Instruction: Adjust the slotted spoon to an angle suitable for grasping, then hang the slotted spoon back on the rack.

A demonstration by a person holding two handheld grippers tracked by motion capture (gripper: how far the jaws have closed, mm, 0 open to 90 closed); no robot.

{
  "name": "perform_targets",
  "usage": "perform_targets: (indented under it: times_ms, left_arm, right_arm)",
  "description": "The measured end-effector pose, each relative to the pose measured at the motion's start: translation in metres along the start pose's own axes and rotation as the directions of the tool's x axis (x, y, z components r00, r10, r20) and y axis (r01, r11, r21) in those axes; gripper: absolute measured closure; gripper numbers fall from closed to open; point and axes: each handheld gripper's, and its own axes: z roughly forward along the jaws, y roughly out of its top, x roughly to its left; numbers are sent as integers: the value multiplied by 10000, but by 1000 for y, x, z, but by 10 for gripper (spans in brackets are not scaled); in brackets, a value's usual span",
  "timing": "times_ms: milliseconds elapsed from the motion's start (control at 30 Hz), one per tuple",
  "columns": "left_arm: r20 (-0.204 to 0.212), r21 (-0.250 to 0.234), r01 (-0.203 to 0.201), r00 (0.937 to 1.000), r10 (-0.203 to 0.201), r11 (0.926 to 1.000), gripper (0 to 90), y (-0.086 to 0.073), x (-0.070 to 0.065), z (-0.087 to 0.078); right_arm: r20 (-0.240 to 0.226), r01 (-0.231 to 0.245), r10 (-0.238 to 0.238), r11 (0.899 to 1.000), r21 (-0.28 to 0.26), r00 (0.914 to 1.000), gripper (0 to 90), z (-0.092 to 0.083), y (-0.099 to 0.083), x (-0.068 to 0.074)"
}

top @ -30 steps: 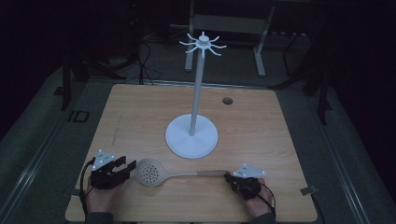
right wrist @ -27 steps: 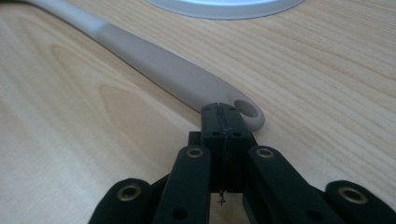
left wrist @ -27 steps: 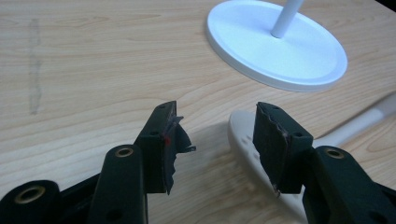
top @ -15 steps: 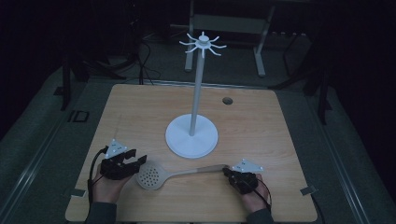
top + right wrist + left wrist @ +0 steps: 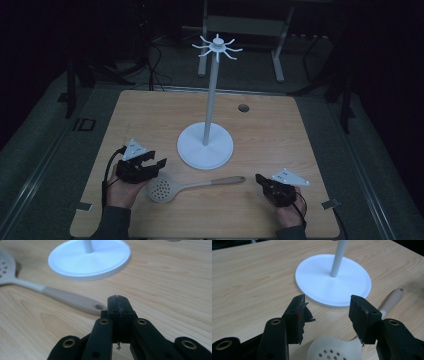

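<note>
Nearest the person, both grippers sit low over the front of the tabletop (image 5: 150, 110), with the slotted spoon (image 5: 162, 189) lying flat between them. The left gripper (image 5: 150, 167) hovers just above the spoon's perforated bowl; its jaws have just been opening and now stand wide apart with nothing pressed between them, the bowl showing below the gap in the left gripper view (image 5: 335, 350). The right gripper (image 5: 261, 180) has its jaws shut tight on nothing, its tip just beside the wooden handle end (image 5: 82, 303), whether touching I cannot tell. Farther back stands the white hook stand (image 5: 205, 145), its base near the spoon.

This looks like the pick-up stage, the spoon not yet lifted. Next, one gripper likely must close on the spoon, raise it, and bring the handle's hole toward a hook at the stand's top (image 5: 217, 47).
</note>
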Motion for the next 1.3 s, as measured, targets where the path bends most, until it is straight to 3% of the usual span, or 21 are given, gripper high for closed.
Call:
perform_targets:
  times_ms: [233, 500, 600, 833, 1067, 1100, 1133, 1167, 1200, 1300]
  left_arm:
    - [140, -150, -555, 9984, 557, 9983, 484, 14, -9, 6]
    - [228, -151, -981, 9949, 985, 9951, 492, 29, -20, 17]
    - [372, -81, -1316, 9906, 1318, 9913, 497, 39, -28, 24]
    - [640, 210, -1682, 9840, 1666, 9855, 515, 48, -35, 30]
    - [992, 726, -2584, 9629, 2508, 9633, 533, 61, -47, 39]
    - [992, 726, -2584, 9629, 2508, 9633, 538, 61, -47, 39]
    - [1064, 849, -2841, 9556, 2748, 9550, 541, 64, -52, 41]
    - [1064, 849, -2841, 9556, 2748, 9550, 546, 64, -52, 41]
    - [1184, 941, -3063, 9482, 2948, 9473, 553, 67, -56, 44]
    - [1339, 1156, -3312, 9393, 3157, 9364, 563, 70, -61, 50]
  right_arm:
    - [341, -370, 377, 9991, -201, 9987, 886, -13, -1, -17]
    - [383, -350, 356, 9992, -168, 9986, 893, -16, -1, -22]
    - [454, -337, 344, 9993, -180, 9984, 886, -17, -1, -24]
    - [530, -514, 523, 9985, -190, 9972, 884, -19, -2, -29]
    - [662, -429, 435, 9990, -115, 9969, 864, -21, -2, -32]
    - [695, -412, 420, 9991, -125, 9967, 857, -21, -2, -33]
    - [705, -413, 421, 9991, -127, 9966, 855, -21, -2, -33]
    - [703, -421, 429, 9990, -127, 9966, 853, -21, -2, -33]
    - [720, -395, 404, 9991, -137, 9966, 850, -21, -2, -34]
    - [759, -371, 379, 9992, -123, 9964, 844, -22, -3, -35]
